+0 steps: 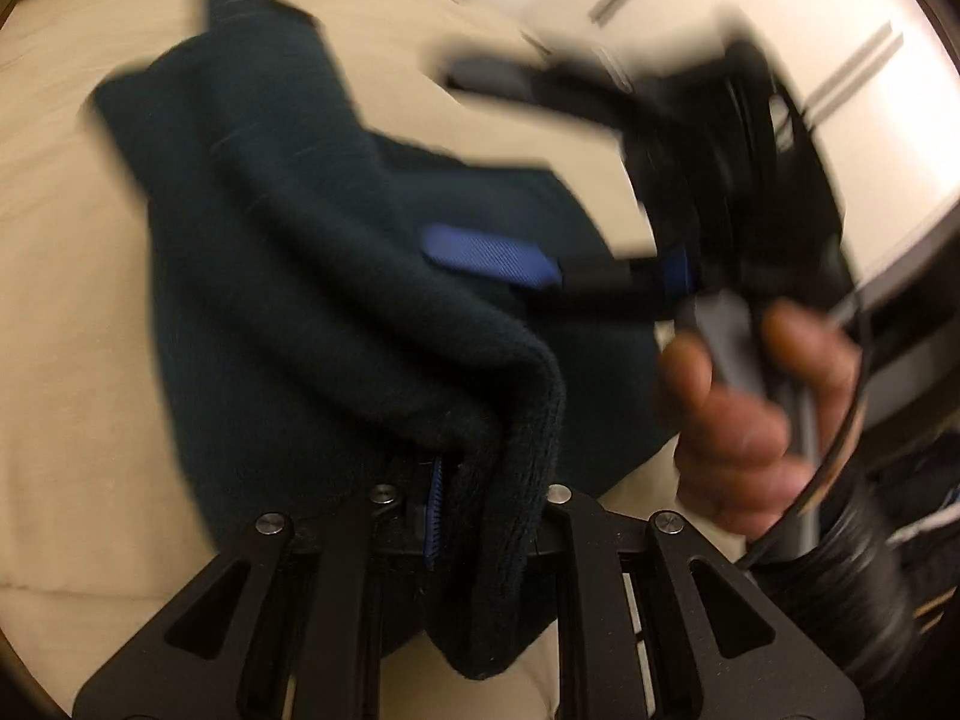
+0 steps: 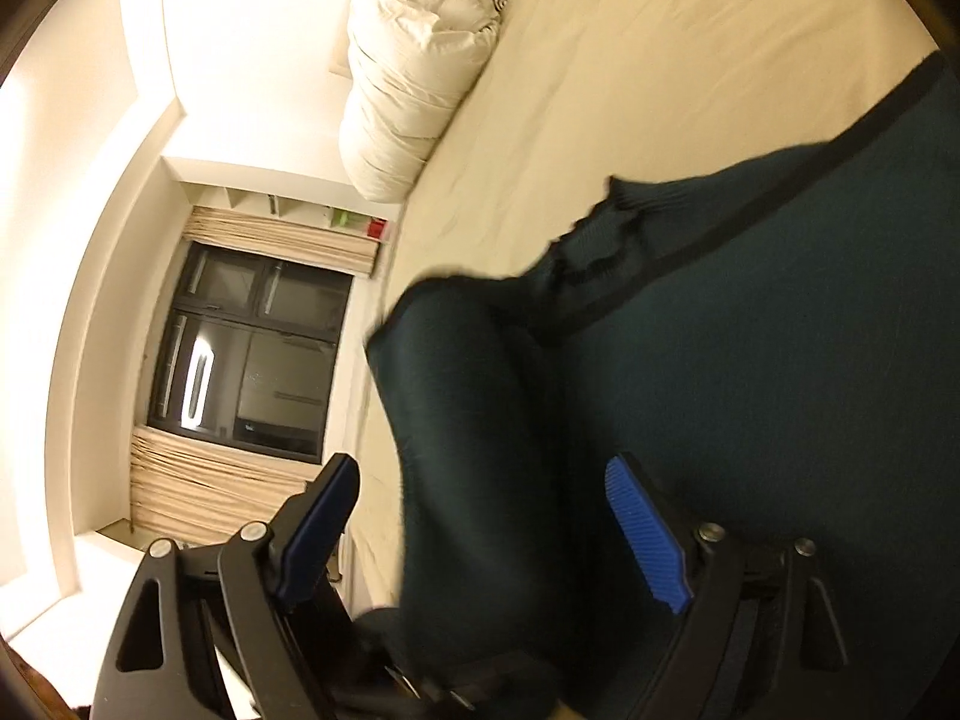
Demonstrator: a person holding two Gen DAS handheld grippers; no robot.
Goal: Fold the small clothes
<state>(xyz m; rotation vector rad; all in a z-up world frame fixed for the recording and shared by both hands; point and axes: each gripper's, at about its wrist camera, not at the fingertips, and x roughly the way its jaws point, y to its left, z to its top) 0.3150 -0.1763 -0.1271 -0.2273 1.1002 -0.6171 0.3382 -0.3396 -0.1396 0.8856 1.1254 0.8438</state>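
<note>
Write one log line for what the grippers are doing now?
left gripper: shut on dark green garment | right gripper: open | bed

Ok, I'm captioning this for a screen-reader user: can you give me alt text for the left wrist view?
The left gripper is shut on the thick hem of a dark green garment lying rumpled on a cream bed sheet. On the right, blurred, a hand holds the right gripper open over the cloth.

- cream bed sheet (image 2: 630, 90) covering the whole bed
- rolled-up white duvet (image 2: 414, 78) at the bed's far edge
- dark window (image 2: 252, 354) with beige curtains (image 2: 282, 234)
- white wardrobe doors (image 1: 750, 6)
</note>
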